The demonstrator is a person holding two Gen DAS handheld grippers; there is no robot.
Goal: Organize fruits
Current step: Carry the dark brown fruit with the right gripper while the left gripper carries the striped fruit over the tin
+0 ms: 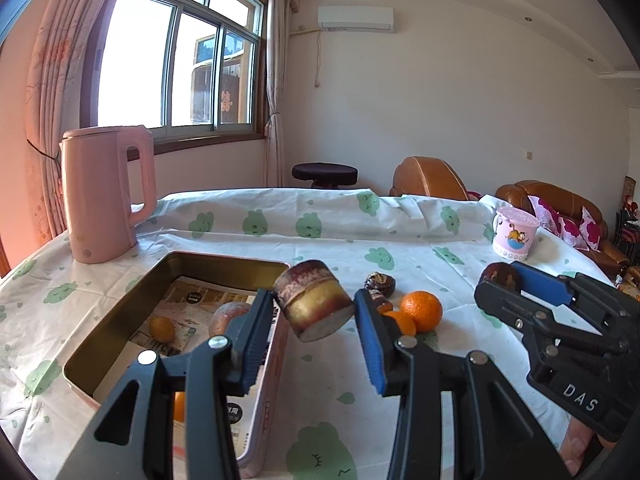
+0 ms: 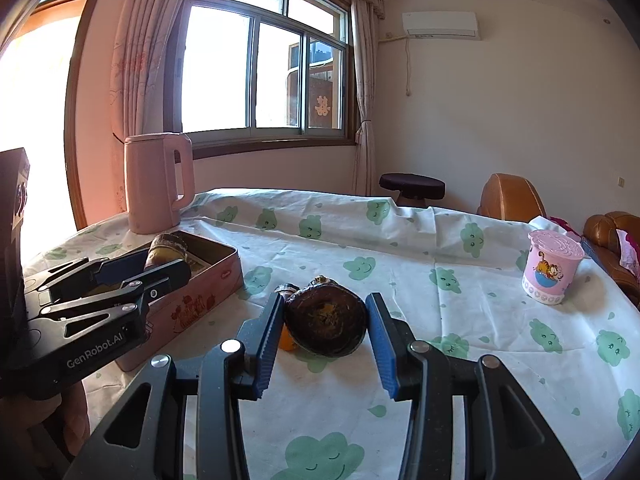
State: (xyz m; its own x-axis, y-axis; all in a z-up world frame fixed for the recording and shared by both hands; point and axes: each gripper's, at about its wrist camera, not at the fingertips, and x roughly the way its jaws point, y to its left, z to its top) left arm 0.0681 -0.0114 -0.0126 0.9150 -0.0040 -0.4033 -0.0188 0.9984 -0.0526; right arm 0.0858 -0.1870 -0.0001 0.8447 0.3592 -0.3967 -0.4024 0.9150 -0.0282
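Note:
My left gripper (image 1: 314,306) is shut on a brown cylindrical fruit piece (image 1: 314,300) and holds it above the right edge of the open tin box (image 1: 120,320). In the box lie a small yellow fruit (image 1: 162,329) and a brownish round fruit (image 1: 226,314). An orange (image 1: 422,308) and a dark shrivelled fruit (image 1: 380,282) lie on the cloth to the right. My right gripper (image 2: 326,322) is shut on a dark brown round fruit (image 2: 326,326) above the cloth; it also shows in the left wrist view (image 1: 500,280). The left gripper shows in the right wrist view (image 2: 160,264) over the tin box (image 2: 208,280).
A pink kettle (image 1: 100,192) stands behind the box at the back left. A pink cartoon cup (image 1: 514,232) stands at the right of the table (image 1: 320,216), which has a white cloth with green clouds. Sofas and a stool stand beyond the table.

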